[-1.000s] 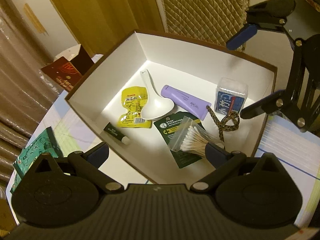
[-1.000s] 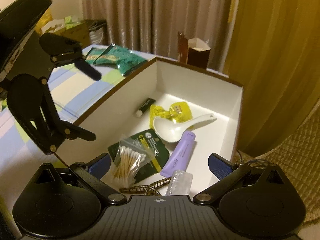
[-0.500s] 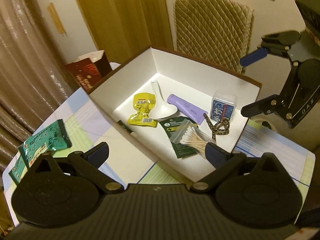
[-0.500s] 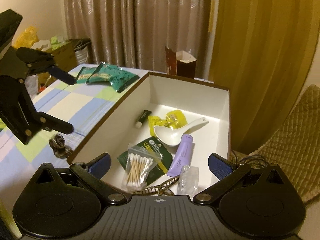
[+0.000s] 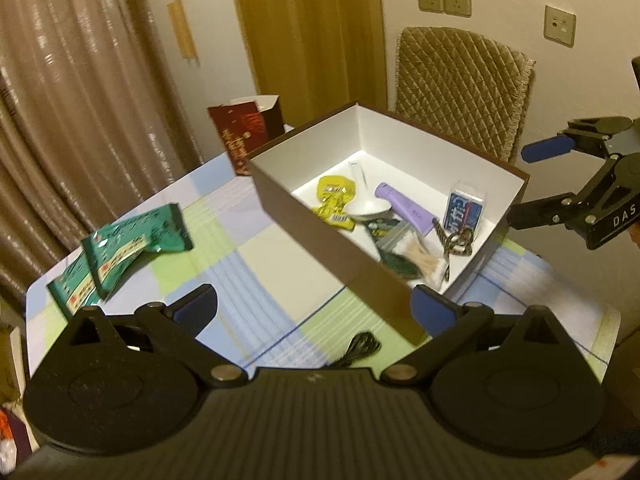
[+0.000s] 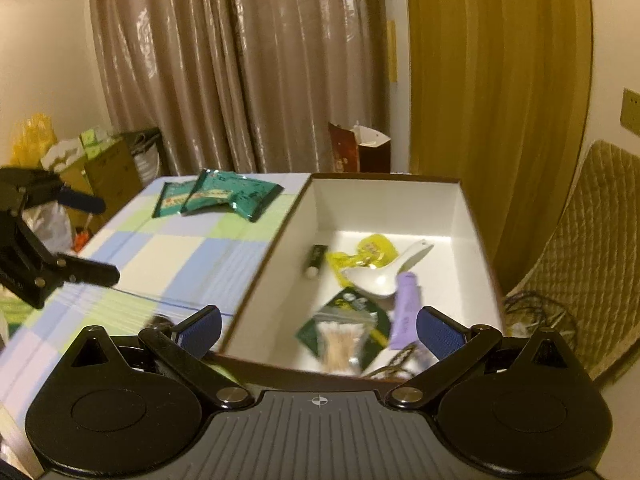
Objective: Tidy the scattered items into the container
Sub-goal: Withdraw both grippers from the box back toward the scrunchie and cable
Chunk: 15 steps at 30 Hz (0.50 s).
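Observation:
A brown box with white inside (image 5: 420,140) (image 6: 384,204) stands on the checked tablecloth. In it lie a yellow sachet (image 5: 334,196), a white spoon (image 6: 380,276), a purple tube (image 5: 404,206), a blue-labelled clear box (image 5: 464,210), a bag of cotton swabs (image 6: 340,340), a patterned cord (image 5: 454,240) and a small dark tube (image 6: 316,258). Two green packets (image 5: 124,248) (image 6: 216,196) lie on the cloth left of the box. A small black object (image 5: 360,348) lies by the box's near wall. My left gripper (image 5: 314,310) and right gripper (image 6: 318,326) are open and empty, both above the table.
A red paper bag (image 5: 244,132) stands behind the box. A padded chair (image 5: 460,84) is beyond the table's far side. Curtains hang at the back. Boxes and bags (image 6: 80,156) sit on the floor at the left.
Both grippers have pulled up and back from the box. The table, green packets and black object have come into view. Nothing in the box has moved.

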Motion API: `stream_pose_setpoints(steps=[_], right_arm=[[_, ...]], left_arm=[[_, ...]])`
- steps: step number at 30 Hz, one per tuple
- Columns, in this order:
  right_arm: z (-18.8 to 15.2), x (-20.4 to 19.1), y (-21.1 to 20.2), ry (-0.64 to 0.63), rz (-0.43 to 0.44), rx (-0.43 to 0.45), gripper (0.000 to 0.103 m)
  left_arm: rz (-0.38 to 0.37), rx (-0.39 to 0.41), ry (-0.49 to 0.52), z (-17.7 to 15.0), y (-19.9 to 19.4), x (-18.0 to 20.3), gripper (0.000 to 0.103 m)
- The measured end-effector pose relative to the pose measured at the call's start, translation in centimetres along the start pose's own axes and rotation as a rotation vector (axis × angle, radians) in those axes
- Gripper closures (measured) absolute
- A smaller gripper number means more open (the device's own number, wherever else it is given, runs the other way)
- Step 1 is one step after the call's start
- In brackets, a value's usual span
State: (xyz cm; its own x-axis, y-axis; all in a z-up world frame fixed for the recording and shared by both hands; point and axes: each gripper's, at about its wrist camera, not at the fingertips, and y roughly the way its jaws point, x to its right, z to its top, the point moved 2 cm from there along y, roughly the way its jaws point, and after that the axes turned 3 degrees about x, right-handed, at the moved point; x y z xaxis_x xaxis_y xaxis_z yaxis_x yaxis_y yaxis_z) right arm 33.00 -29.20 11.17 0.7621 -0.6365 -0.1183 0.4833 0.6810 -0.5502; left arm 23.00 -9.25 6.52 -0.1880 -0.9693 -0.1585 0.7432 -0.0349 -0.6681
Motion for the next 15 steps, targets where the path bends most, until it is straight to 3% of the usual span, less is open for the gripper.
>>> stream_pose_setpoints(steps=[15], right_arm=[[-3.7,-6.8,1.6,0.046,0.063,-0.072,0.002]], left_arm=[[0.04,-0.094,-0.156,-7.8,-2.2,-2.7,0.001]])
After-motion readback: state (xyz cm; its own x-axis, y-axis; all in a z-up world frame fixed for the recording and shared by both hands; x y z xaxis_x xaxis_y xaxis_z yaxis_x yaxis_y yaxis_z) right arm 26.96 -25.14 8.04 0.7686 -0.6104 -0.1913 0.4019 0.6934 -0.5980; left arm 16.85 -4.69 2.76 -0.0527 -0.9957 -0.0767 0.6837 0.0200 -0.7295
